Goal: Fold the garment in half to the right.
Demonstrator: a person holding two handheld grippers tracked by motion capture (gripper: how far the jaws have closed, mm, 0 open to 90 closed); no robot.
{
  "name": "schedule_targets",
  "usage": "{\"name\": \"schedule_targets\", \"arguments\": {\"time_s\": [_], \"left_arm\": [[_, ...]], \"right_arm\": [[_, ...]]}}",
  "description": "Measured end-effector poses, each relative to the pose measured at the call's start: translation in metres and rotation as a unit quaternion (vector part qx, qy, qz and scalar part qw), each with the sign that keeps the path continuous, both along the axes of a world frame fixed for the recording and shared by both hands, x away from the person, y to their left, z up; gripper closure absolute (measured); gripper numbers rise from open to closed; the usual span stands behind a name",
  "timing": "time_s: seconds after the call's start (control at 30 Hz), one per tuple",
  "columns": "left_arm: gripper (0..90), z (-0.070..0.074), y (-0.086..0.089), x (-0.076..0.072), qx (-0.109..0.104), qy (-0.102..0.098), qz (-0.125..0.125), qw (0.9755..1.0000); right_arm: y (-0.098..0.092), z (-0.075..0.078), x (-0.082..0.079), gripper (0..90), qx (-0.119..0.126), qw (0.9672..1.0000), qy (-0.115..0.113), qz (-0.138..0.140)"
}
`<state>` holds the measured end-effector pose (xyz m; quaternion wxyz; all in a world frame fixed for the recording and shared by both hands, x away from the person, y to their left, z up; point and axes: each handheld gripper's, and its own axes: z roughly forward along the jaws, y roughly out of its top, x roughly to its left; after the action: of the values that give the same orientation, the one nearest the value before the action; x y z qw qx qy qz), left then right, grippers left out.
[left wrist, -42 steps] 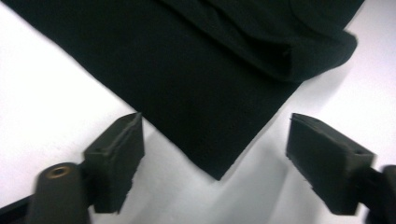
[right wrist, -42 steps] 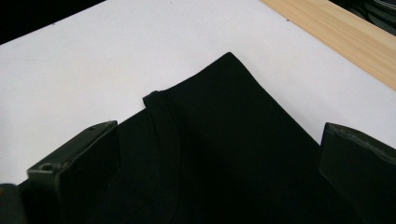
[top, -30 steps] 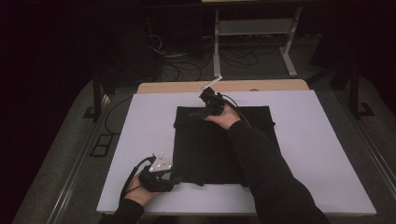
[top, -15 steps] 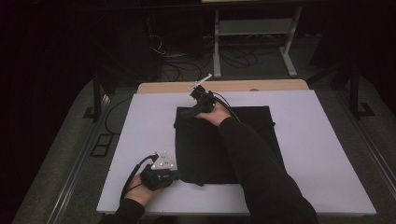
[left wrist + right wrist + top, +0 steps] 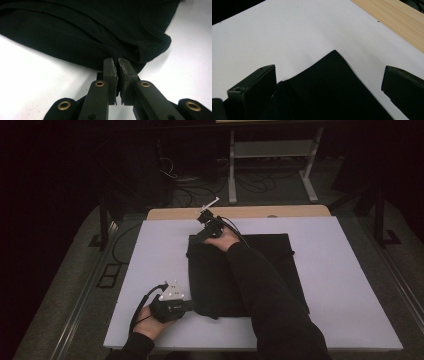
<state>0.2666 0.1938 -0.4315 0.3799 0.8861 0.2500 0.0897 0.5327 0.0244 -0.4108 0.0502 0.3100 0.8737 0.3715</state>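
A black cloth lies flat on the white table. My left gripper sits at the cloth's near left corner. Its jaws have just been closing, and in the left gripper view the gripper is shut with the cloth's folded edge pinched between the pads. My right gripper, on a dark-sleeved arm reaching across the cloth, is at the far left corner. In the right gripper view it stands open, one jaw on each side of the pointed cloth corner, without touching it.
A wooden strip runs along the table's far edge, also in the right gripper view as light wood. Beyond it on the dark floor are cables and a metal stand. White surface surrounds the cloth on all sides.
My right gripper has slid left along the cloth's far edge to its far left corner. The left hand has stayed at the near left corner.
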Motion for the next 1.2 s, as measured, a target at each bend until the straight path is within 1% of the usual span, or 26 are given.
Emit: {"name": "schedule_targets", "arguments": {"time_s": [0.13,0.2,0.27,0.37,0.4,0.43,0.57,0.6,0.7,0.8,0.83,0.93,1.03,1.13,1.2], "left_arm": [[83.8,0.003,0.000,0.000,-0.002,-0.005,-0.003,1.0000],[83.8,0.004,0.001,0.000,-0.008,-0.006,-0.001,1.0000],[83.8,0.004,0.000,-0.001,-0.017,-0.008,0.003,0.9998],[83.7,0.005,0.000,-0.001,-0.020,-0.009,0.002,0.9998],[83.7,0.006,0.001,-0.001,-0.016,-0.010,-0.003,0.9998],[83.8,0.006,0.000,-0.001,-0.018,-0.010,-0.003,0.9998],[83.8,0.006,0.000,0.000,-0.018,-0.011,-0.006,0.9998],[83.7,0.006,-0.001,-0.001,-0.021,-0.011,-0.004,0.9997],[83.7,0.006,0.000,0.000,-0.020,-0.013,-0.005,0.9997],[83.6,0.007,0.000,0.000,-0.022,-0.011,-0.005,0.9997],[83.7,0.006,-0.001,-0.001,-0.027,-0.011,-0.001,0.9996],[83.7,0.006,-0.002,-0.001,-0.028,-0.011,-0.001,0.9995],[83.7,0.006,-0.002,0.000,-0.028,-0.010,-0.003,0.9996],[83.7,0.006,-0.002,0.000,-0.029,-0.009,-0.003,0.9995],[83.7,0.005,-0.003,0.000,-0.028,-0.009,-0.004,0.9996]], "right_arm": [[0.004,-0.004,0.006,0.0,-0.005,1.0000,-0.001,0.004],[0.006,-0.006,0.008,1.9,-0.004,1.0000,0.006,-0.003],[0.008,-0.008,0.010,2.6,-0.006,1.0000,0.008,-0.002],[0.010,-0.011,0.014,4.5,-0.010,0.9999,0.008,0.000],[0.011,-0.012,0.015,5.2,-0.011,0.9999,0.009,0.000],[0.012,-0.013,0.016,6.0,-0.009,0.9999,0.010,0.000],[0.016,-0.019,0.018,13.7,-0.007,0.9999,0.016,-0.001],[0.018,-0.020,0.018,13.9,-0.009,0.9998,0.017,-0.001],[0.022,-0.026,0.019,18.2,-0.022,0.9996,0.016,-0.011],[0.024,-0.029,0.019,25.3,-0.024,0.9994,0.015,-0.018],[0.024,-0.029,0.019,27.6,-0.026,0.9994,0.015,-0.019],[0.025,-0.031,0.019,38.9,-0.032,0.9993,0.012,-0.019],[0.026,-0.032,0.018,46.6,-0.039,0.9990,0.007,-0.021],[0.026,-0.032,0.018,55.4,-0.040,0.9989,0.006,-0.024],[0.025,-0.031,0.018,58.0,-0.041,0.9988,0.006,-0.026]]}}
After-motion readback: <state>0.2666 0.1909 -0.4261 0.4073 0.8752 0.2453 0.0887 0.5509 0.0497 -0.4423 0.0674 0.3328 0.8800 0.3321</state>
